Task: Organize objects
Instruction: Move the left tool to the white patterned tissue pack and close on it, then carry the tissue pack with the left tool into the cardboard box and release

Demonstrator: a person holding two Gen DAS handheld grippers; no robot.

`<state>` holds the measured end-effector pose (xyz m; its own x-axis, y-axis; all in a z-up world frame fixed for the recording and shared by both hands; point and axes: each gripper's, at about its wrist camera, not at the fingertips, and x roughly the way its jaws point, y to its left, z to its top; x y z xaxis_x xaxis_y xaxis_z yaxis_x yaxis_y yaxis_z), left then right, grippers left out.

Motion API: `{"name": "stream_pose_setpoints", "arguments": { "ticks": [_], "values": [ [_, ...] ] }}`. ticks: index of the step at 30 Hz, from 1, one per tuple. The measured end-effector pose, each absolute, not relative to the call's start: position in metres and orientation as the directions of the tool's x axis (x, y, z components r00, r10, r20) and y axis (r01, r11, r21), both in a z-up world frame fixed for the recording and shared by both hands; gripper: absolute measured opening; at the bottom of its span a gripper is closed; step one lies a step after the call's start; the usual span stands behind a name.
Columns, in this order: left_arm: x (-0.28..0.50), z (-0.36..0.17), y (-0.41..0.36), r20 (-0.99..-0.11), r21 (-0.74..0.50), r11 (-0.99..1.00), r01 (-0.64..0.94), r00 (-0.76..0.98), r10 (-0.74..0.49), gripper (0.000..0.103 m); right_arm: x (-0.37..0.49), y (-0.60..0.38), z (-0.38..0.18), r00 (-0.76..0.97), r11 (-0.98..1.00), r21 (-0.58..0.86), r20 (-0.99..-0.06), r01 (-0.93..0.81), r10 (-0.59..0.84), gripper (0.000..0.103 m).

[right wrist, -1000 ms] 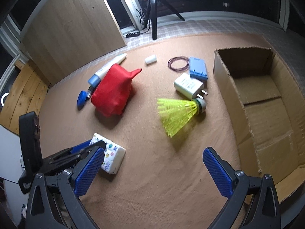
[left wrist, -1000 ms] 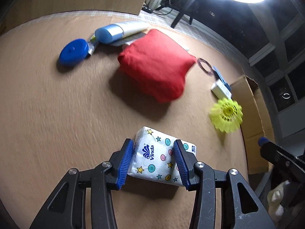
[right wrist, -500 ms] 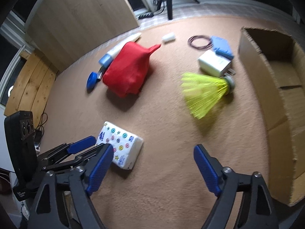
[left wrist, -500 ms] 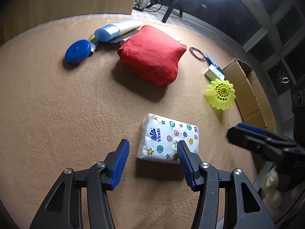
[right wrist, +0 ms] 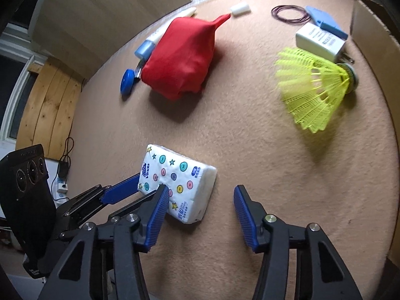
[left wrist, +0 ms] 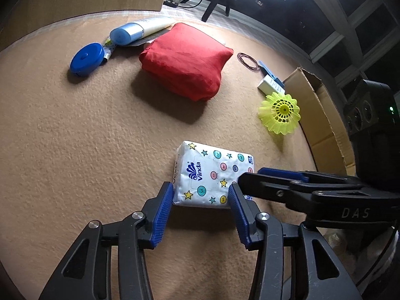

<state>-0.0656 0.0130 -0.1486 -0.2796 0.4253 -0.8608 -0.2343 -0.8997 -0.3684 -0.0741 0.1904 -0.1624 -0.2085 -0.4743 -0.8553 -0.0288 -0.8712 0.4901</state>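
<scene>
**A:** Tissue pack [left wrist: 212, 175] is lying flat on the carpet [left wrist: 75, 150], well apart from the cardboard box [left wrist: 322, 115]. The left gripper [left wrist: 200, 190] has just been closing and is pinching the pack's near end.

**B:** The right gripper [right wrist: 198, 192] has been closing too. One pad is overlapping the pack and the other is hanging clear, so it's grasping nothing. I'd say one claw should be backing off.

**A:** Agreed. The right wrist view is showing a white cap [right wrist: 240, 8] beyond the red bag [right wrist: 180, 55], and the left view is hiding it.

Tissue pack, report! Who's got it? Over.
Left gripper jaws just closed on tissue pack, near end. Right gripper jaws closing too, gripping nothing, crowding the pack. Pack flat on carpet.
</scene>
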Motion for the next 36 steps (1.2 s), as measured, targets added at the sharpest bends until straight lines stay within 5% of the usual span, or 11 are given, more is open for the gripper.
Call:
{"name": "stream_pose_setpoints", "arguments": {
  "ticks": [11, 36],
  "values": [
    [-0.059, -0.144, 0.025, -0.856, -0.371, -0.899, -0.233, -0.29, 0.429, 0.035, -0.072, 0.195, -0.156, -0.197, -0.864, 0.503, -0.846, 0.013, -0.495, 0.04],
    [-0.059, -0.12, 0.068, -0.829, -0.392, -0.868, -0.306, -0.291, 0.477, 0.035, -0.066, 0.234, -0.127, -0.273, -0.872, 0.49, -0.84, -0.009, -0.469, 0.036]
  ]
}}
